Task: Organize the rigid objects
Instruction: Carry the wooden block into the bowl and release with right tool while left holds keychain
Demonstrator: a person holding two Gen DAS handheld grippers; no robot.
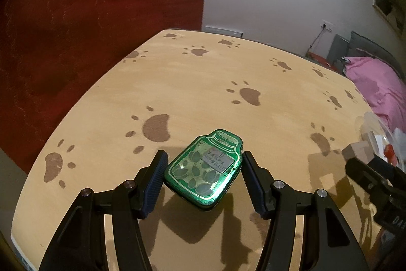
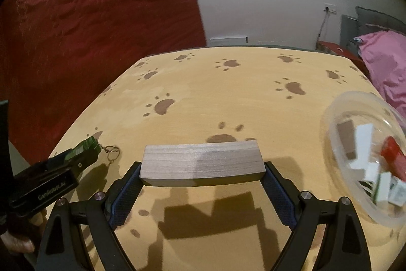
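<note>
My left gripper (image 1: 203,164) is shut on a green bottle-shaped tin (image 1: 204,170) and holds it above the table, its shadow below. The tin (image 2: 85,147) also shows in the right wrist view at far left, with a key ring (image 2: 111,151) hanging from it. My right gripper (image 2: 203,173) is shut on the ends of a grey wooden block (image 2: 201,163), held above the table. The block (image 1: 355,151) shows at the right edge of the left wrist view.
A clear plastic bowl (image 2: 337,113) holding several small blocks, one of them red (image 2: 393,156), stands at the table's right side. The table (image 2: 228,98) has a tan cloth with paw prints. A red curtain (image 1: 88,17) hangs left; a pink blanket (image 1: 375,85) lies beyond.
</note>
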